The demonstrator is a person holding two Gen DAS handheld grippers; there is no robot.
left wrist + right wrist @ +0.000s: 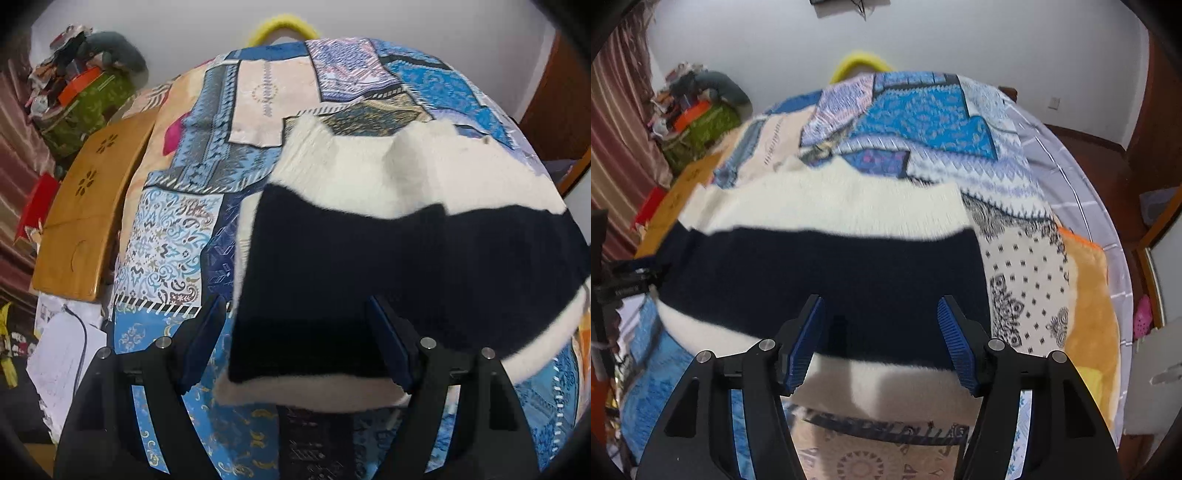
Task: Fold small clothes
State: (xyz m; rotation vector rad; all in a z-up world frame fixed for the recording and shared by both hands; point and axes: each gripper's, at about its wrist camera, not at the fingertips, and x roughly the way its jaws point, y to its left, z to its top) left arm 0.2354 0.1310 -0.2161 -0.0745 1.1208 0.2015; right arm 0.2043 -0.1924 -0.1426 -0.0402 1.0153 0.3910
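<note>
The garment [369, 236] is a small knit piece in 2 colours, a wide dark navy band bordered by cream-white sections, and it lies spread across the patchwork bedspread [177, 236] on top of the bed. In the left wrist view the navy band runs from lower centre toward the right edge, with cream fabric beyond it and a narrow cream strip along its near edge. In the right wrist view the same garment [827, 266] crosses the frame from left to right, navy band in the middle, cream above and below. The left gripper [295, 339] points steeply down over the near left end of the garment; its 2 blue-padded fingers stand wide apart, with the navy corner lying between them and neither pad pressing on the cloth, so the jaws are released. The right gripper [881, 339] likewise points down over the near edge of the navy band, its jaws spread and released, with cloth beneath the gap and no pad contact visible. The bedspread is printed in blue, beige and lilac panels. At the left side of the bed stands a wooden board [85, 210] with cut-out flower shapes. Behind it sits a cluttered pile [81, 88] on a green cover. A yellow curved object [860, 62] shows past the far edge of the bed.
</note>
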